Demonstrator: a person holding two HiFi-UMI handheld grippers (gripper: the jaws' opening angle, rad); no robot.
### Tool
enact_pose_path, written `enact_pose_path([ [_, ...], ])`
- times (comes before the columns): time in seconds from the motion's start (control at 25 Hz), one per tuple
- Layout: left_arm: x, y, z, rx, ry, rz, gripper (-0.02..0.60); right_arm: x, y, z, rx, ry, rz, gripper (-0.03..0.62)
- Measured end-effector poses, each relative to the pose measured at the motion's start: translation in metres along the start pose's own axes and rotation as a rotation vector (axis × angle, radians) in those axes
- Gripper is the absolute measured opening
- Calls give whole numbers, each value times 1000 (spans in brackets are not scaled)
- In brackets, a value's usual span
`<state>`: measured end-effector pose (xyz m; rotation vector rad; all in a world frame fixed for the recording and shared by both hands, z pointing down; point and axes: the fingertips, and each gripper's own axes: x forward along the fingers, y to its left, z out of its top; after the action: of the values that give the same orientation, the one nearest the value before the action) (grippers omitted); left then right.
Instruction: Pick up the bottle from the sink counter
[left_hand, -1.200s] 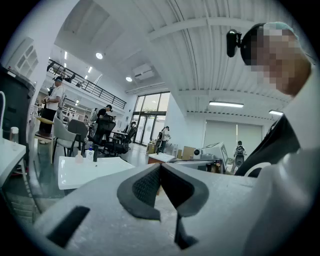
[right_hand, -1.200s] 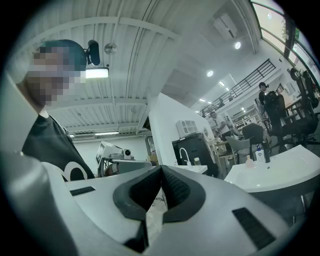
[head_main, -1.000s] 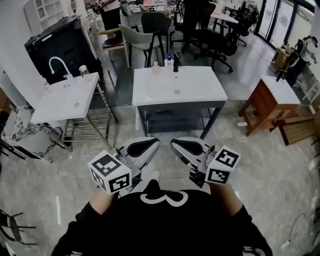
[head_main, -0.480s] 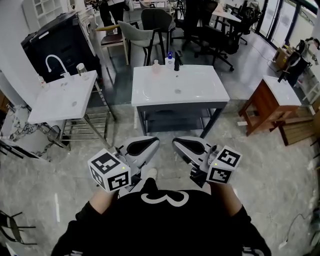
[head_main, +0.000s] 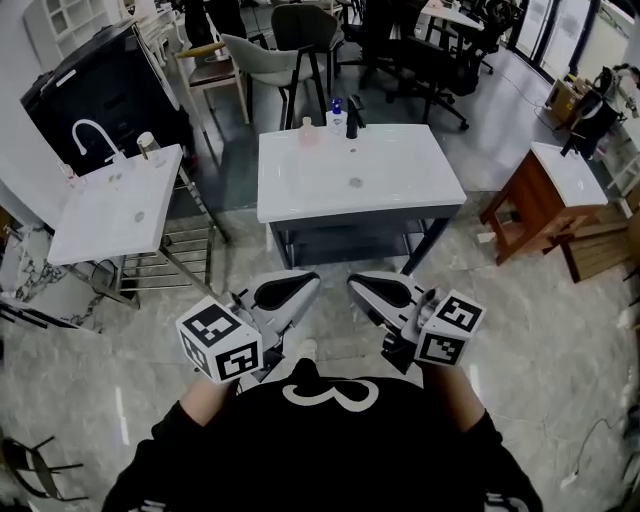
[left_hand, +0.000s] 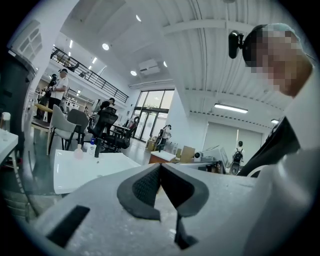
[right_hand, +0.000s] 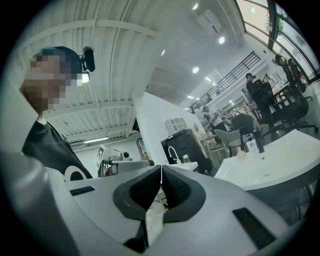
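head: steep down, far | gripper cams: fwd, upward | shared: sink counter (head_main: 400, 180)

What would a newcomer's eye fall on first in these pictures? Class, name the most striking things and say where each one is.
First comes the white rectangular sink counter at the centre of the head view, with a small blue-capped bottle beside a black tap at its far edge. Next come the grey left tool and grey right tool, both shut and empty, held low in front of the person and well short of the counter.

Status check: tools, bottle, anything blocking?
Left tool shut, empty. Right tool shut, empty. Blue-capped bottle upright at back edge of sink counter, beside tap. Pink bottle close beside it.
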<state>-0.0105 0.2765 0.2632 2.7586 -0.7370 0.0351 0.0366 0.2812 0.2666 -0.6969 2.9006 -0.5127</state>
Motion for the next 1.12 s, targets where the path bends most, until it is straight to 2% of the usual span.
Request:
enact_pose_path([
  [0.56, 58, 119, 32, -12, 45, -50, 15, 73, -104, 32, 32, 1, -61, 14],
  [0.8, 67, 181, 36, -45, 49, -47, 15, 109, -145, 32, 57, 15, -100, 14],
  [1.12, 67, 237, 30, -56, 70, -44, 15, 147, -179, 24, 77, 8, -126, 15],
])
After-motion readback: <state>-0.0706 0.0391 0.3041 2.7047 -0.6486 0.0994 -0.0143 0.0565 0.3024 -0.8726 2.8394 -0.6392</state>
